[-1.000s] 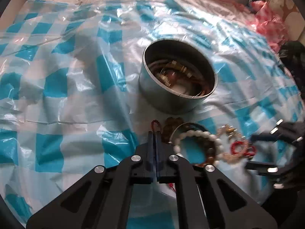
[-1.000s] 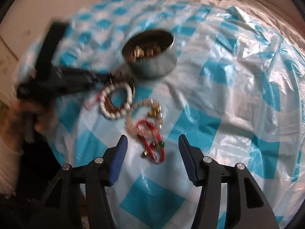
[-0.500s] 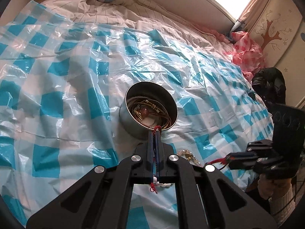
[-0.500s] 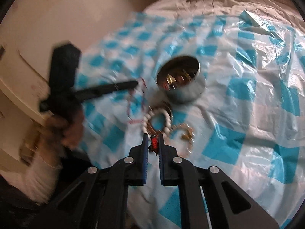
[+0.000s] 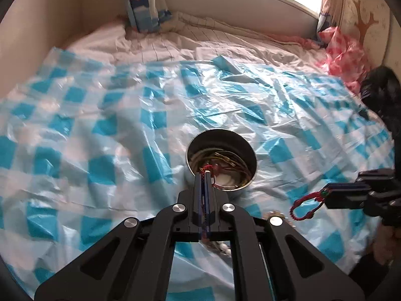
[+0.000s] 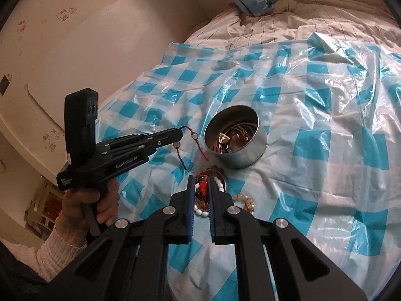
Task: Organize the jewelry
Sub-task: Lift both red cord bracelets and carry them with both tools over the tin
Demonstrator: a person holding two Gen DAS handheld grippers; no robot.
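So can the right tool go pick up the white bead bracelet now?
Probably not yet. The right tool is shut on a red cord bracelet, so it has no free grip. The white bead bracelet lies on the checked sheet just beneath, uncovered. Once the red one is dropped into the tin, likely yes.
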